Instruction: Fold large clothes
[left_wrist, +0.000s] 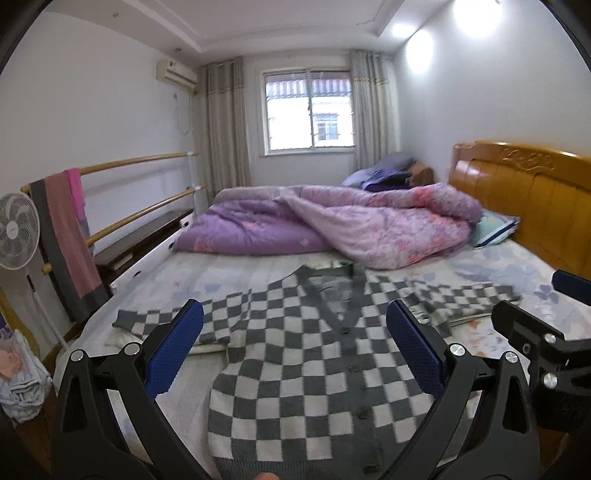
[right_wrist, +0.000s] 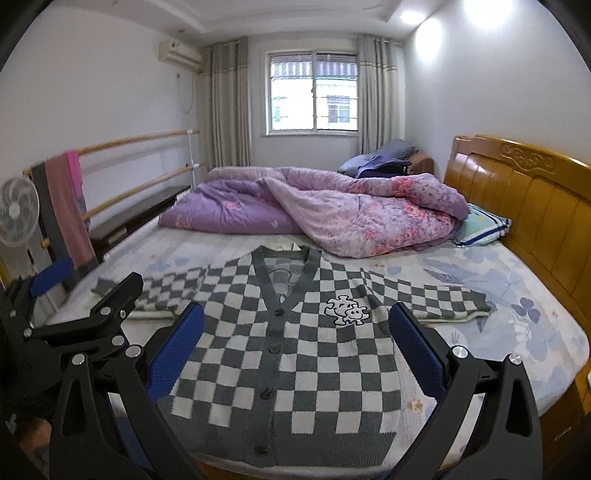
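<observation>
A grey-and-white checkered cardigan lies flat and face up on the bed, buttoned, both sleeves spread out sideways; it also shows in the right wrist view, with a white puzzle-piece patch on its chest. My left gripper is open and empty, held above the cardigan's lower half. My right gripper is open and empty, held above the cardigan's middle. The right gripper also shows at the right edge of the left wrist view, and the left gripper at the left edge of the right wrist view.
The bed has a pale floral sheet. A crumpled purple quilt lies across its far half, a pillow by the wooden headboard. A fan and a rail hung with towels stand on the left.
</observation>
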